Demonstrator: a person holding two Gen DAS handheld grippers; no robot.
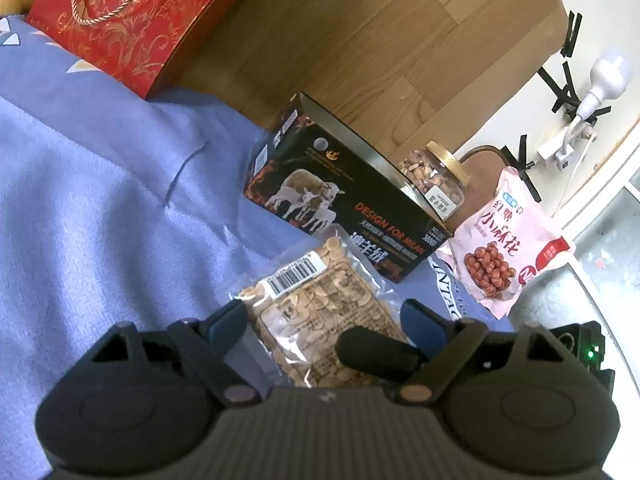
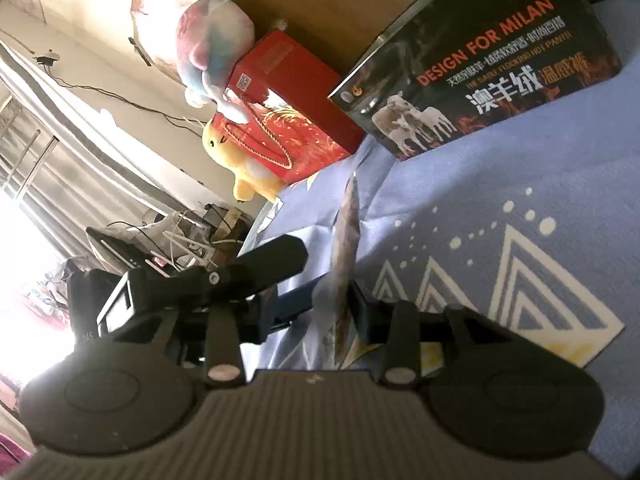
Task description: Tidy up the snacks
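Note:
In the left wrist view my left gripper (image 1: 326, 314) is open, its fingers on either side of a clear bag of pale seeds (image 1: 320, 312) with a barcode label, lying on the blue blanket (image 1: 100, 200). Beyond it stands a black box (image 1: 344, 204) printed DESIGN FOR MILAN, a jar of nuts (image 1: 436, 176) with a gold lid, and a pink snack bag (image 1: 508, 240). In the right wrist view my right gripper (image 2: 332, 300) is shut on a thin flat packet (image 2: 346, 240) seen edge-on, held above the blanket (image 2: 480, 200). The black box (image 2: 480, 60) lies ahead.
A red gift bag (image 1: 132, 20) stands at the back left by the wooden headboard (image 1: 360, 40); it also shows in the right wrist view (image 2: 288, 120) with a yellow plush toy (image 2: 236, 160) and a pink-blue plush (image 2: 216, 40). Cables and clutter (image 2: 180, 240) lie off the bed's edge.

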